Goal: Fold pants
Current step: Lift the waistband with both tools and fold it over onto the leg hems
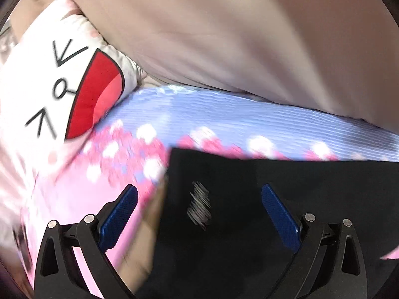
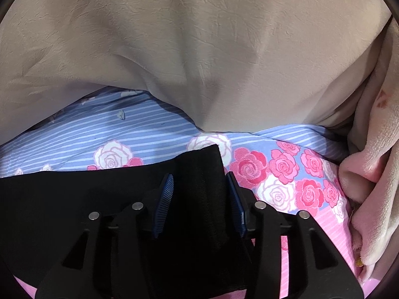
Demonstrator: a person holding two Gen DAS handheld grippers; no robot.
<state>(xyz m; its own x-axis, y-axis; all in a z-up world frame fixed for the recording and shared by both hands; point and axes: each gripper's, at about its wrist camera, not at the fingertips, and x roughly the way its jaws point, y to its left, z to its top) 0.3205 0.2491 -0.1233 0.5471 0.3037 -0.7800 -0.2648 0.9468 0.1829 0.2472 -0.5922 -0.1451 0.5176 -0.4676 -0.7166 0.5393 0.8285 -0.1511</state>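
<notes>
While both tools hover low over the bed, the left hand-held gripper (image 1: 199, 199) stands wide, its blue-padded fingers (image 1: 119, 219) far apart with nothing between them but the cloth lying below. Under and between those fingers lie the black pants (image 1: 274, 199), whose left edge runs up just inside the left finger and whose far edge lies a little past the fingertips; a small grey-white printed mark (image 1: 199, 208), blurred, sits on the cloth between the fingers. Left of the left finger the pink part of the bedsheet (image 1: 74, 199) shows, blurred.

The right hand-held gripper (image 2: 200, 180) is narrowed, and a raised strip of the black pants (image 2: 199, 199) fills the gap between its two blue pads (image 2: 165, 189); whether the pads actually press the cloth I cannot tell. Left of that gripper the pants spread flat over the sheet, and their far right corner ends just past the fingertips.

Beyond the pants in both views lies the bedsheet (image 2: 274, 169), with pink and white roses nearest and blue and white stripes farther off. A tiny pale scrap (image 2: 121, 115) rests on the stripes, ahead and left of the right gripper. Far left of the left gripper lies a white pillow (image 1: 49, 79) printed with a cartoon face and red open mouth. Right of the right gripper a pale pink fleece blanket (image 2: 374, 162) is bunched. Farthest of all, a beige quilt (image 2: 174, 37) overlaps the striped end of the sheet.
</notes>
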